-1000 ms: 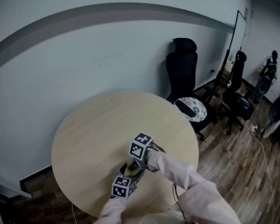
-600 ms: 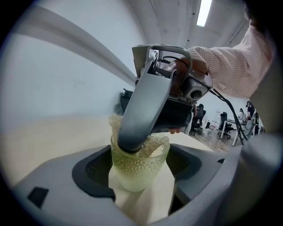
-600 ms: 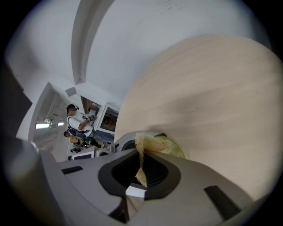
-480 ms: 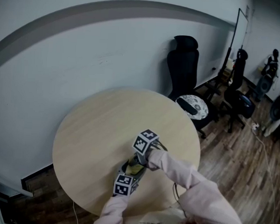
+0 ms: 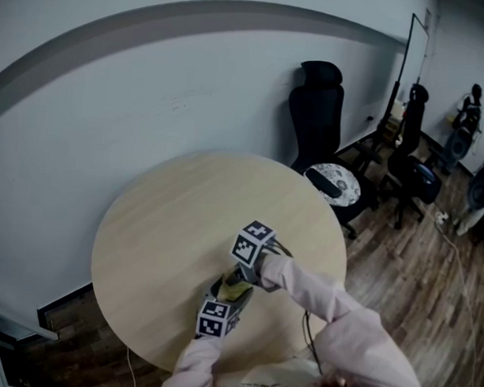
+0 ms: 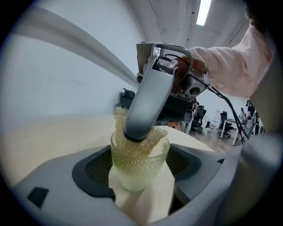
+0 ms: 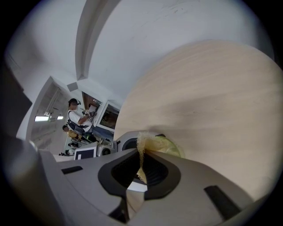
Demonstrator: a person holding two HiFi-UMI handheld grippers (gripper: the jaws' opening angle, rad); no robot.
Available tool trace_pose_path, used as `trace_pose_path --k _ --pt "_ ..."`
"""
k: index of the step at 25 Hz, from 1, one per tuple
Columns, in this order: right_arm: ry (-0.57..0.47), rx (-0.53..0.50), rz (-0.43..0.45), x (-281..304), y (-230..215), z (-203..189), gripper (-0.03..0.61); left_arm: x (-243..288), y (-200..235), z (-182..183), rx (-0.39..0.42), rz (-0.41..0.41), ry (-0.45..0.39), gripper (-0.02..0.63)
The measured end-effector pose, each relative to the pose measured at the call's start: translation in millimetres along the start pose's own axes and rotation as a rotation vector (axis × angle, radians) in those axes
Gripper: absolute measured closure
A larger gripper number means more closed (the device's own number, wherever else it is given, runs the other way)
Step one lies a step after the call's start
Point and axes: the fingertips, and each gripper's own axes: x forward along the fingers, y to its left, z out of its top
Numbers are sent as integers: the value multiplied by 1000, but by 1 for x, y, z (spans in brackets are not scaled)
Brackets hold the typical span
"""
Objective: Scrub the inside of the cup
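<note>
A translucent pale green cup (image 6: 139, 164) stands upright on the round wooden table (image 5: 166, 216), held between the jaws of my left gripper (image 6: 140, 174), which is shut on it. A yellowish mesh scrubber (image 6: 140, 141) fills the cup's mouth and sticks out above the rim. My right gripper (image 7: 140, 170) comes down from above, shut on the scrubber (image 7: 142, 148), its jaws pushed into the cup (image 7: 170, 148). In the head view both grippers meet at the cup (image 5: 233, 290) near the table's front edge, the right gripper (image 5: 246, 273) over the left gripper (image 5: 222, 305).
A black office chair (image 5: 315, 123) and a stool with a patterned seat (image 5: 332, 186) stand behind the table at the right. More chairs (image 5: 413, 171) stand on the wood floor further right. A grey wall runs behind the table.
The right gripper's marker cube shifted slightly right and tilted over the cup during the last second. The left gripper and the cup have stayed in place.
</note>
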Motion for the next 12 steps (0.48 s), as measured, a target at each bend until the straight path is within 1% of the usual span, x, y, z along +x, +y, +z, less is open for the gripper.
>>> trace_pose_path --k 7,10,12 --pt "101 -167 -48 -5 5 -6 563 1 1 5 21 5 -14 241" --pt "140 -245 -60 -5 7 -8 563 0 1 1 8 3 8 241" --pt "167 -299 -67 -5 7 -12 562 0 1 2 18 5 -1 241"
